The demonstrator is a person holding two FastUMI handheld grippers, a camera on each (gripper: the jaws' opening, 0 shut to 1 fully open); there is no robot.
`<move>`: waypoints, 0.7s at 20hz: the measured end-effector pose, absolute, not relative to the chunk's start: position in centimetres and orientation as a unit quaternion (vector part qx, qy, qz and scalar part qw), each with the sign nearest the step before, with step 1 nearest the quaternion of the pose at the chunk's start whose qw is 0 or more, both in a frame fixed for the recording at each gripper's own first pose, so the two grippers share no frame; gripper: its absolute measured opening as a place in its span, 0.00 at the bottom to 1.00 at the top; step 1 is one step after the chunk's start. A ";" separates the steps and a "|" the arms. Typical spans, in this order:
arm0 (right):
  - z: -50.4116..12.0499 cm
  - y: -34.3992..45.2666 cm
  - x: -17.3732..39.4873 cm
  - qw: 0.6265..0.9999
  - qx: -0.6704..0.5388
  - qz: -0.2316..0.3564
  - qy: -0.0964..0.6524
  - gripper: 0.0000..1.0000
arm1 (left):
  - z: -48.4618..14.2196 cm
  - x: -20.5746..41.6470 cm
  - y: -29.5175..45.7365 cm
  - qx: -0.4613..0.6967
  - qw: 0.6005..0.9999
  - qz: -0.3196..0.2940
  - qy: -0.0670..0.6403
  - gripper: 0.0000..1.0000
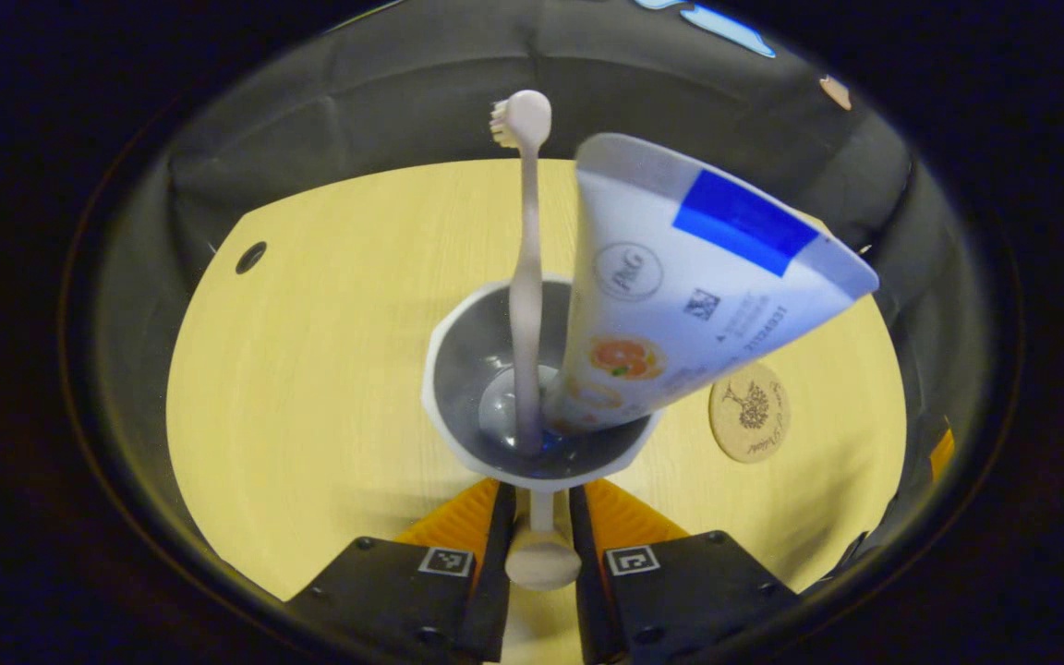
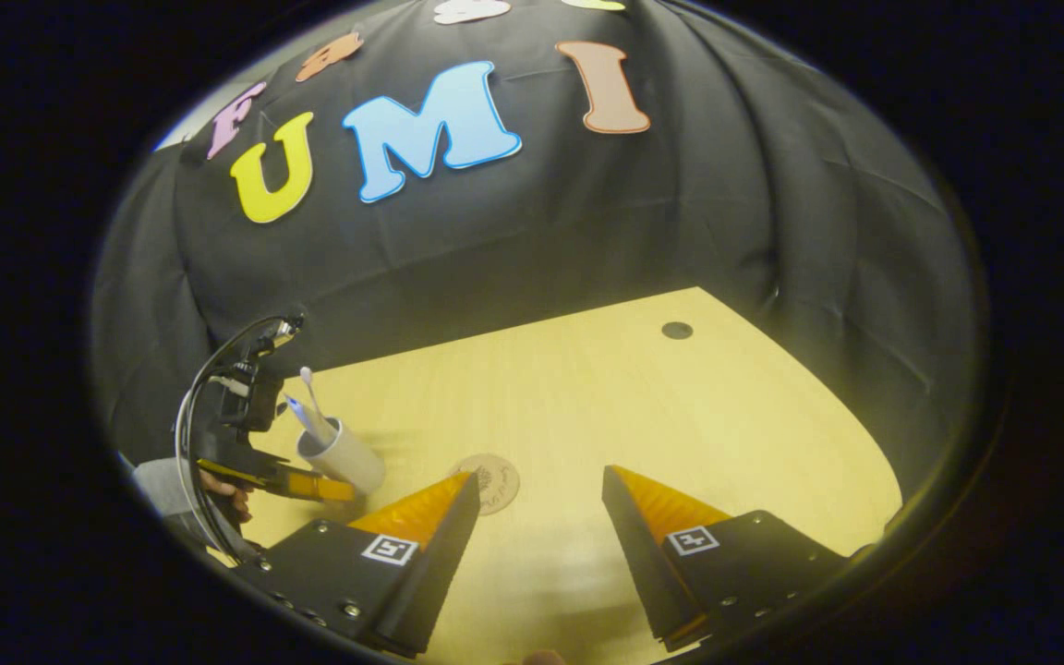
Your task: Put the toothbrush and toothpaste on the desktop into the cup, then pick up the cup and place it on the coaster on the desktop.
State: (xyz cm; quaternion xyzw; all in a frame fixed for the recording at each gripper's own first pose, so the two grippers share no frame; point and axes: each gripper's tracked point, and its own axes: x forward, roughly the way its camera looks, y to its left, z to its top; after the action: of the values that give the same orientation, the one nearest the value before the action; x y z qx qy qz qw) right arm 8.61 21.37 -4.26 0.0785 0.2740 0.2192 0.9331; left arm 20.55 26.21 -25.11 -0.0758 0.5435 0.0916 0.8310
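1. Left gripper fingers pinch the handle of the white plastic cup, so it can be carried to the round cork coaster just beside it.
2. Pale toothbrush and white toothpaste tube lean inside the cup; the cup probably sits on the light wooden counter.
3. Right gripper hovers low, fingers wide, empty.

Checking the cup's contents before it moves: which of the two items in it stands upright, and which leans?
The toothbrush stands upright in the cup, bristles on top; the toothpaste leans sideways against the rim.
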 end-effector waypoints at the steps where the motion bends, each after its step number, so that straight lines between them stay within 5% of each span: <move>1: -4.3 21.2 8.7 0.933 0.079 0.219 0.274 0.82 | -25.0 20.6 26.2 -0.072 0.832 0.090 0.542 0.43; 4: -4.1 20.9 8.7 0.934 0.081 0.218 0.273 0.82 | -25.4 21.0 26.1 -0.073 0.837 0.090 0.535 0.30; 5: -4.0 20.8 8.7 0.934 0.081 0.218 0.272 0.83 | -25.2 21.0 26.1 -0.075 0.838 0.091 0.533 0.36; 14: -3.5 20.4 8.9 0.935 0.086 0.219 0.266 0.83 | -20.7 21.9 24.0 -0.049 0.853 0.068 0.516 0.36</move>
State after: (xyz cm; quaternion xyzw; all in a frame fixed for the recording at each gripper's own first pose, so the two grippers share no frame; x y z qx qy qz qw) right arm 8.91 20.43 -3.50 0.0863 0.2659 0.2186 0.9349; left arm 21.90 23.98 -20.68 -0.0486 0.5158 0.0684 0.8526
